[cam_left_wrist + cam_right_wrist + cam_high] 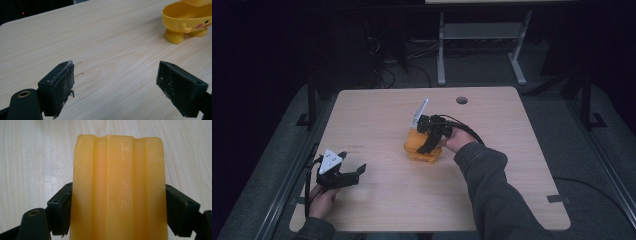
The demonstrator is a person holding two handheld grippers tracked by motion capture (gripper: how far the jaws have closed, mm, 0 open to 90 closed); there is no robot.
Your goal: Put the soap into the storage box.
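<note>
In the high view, a pale wooden table carries a yellow plastic bowl shaped like a cartoon animal near its middle. The right gripper is just above this bowl, its black jaws angled down to it, and something orange sits between them and the bowl rim. The left gripper rests at the near left of the table, well apart from the bowl, with its jaws spread wide and nothing in them. In the left gripper view, the left gripper stands wide open over bare wood, and the bowl, standing on stubby feet, lies far to the right. In the right gripper view, the right gripper clamps a ridged, translucent orange block from both sides, the table behind.
</note>
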